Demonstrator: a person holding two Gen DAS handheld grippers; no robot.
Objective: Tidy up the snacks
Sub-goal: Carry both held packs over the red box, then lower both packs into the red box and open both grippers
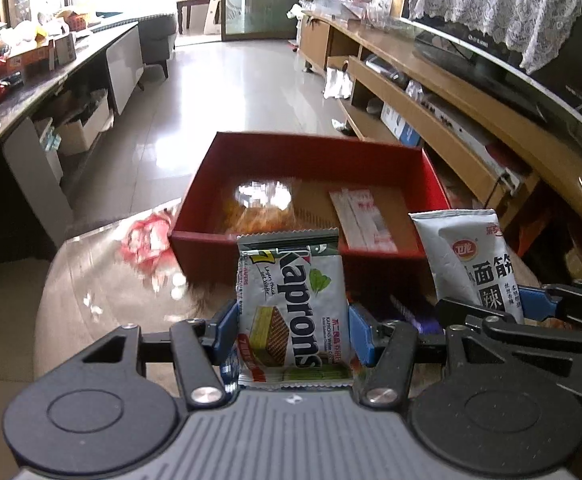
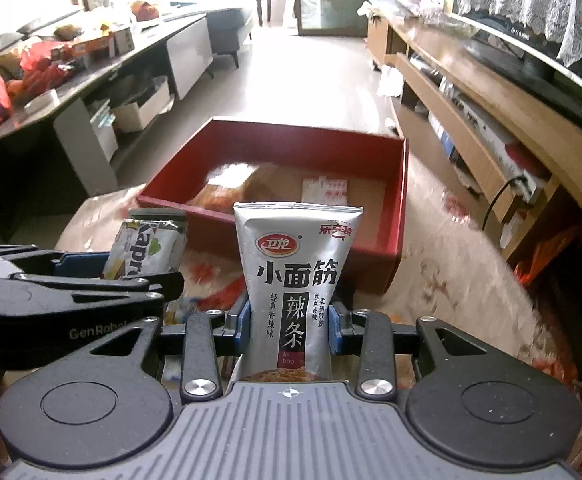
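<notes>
Left gripper (image 1: 293, 328) clamped on a wafer pack (image 1: 291, 304), blue pads (image 1: 227, 326) pressing both side edges, pack upright between the jaws with its crimped top edge above the fingertips. Right gripper (image 2: 289, 326) clamped on a silver latiao pouch (image 2: 295, 280), pads (image 2: 336, 330) squeezing its lower half so the pouch narrows there and flares out above. Both packs held up off the table (image 1: 103, 280), side by side: from the left wrist view the pouch (image 1: 471, 260) and right gripper sit just to the right of the left claw; from the right wrist view the wafer pack (image 2: 147, 248) and left gripper sit just to the left. Red box (image 1: 283, 152) is straight ahead of both claws, open top, on the table's far part; it lies past the wafer pack's top edge and slightly right of the left claw, slightly left-to-centre ahead of the right one. Inside the box: an orange snack bag (image 1: 259, 208) on the left, glare on it, blurred, and white-red sachets (image 1: 365, 216) flat on the right of the floor. Red-white wrappers (image 1: 147, 240) lie on the table left of the box, ahead-left of the left claw, blurred. Table surface patterned, motion blur near the claws.
</notes>
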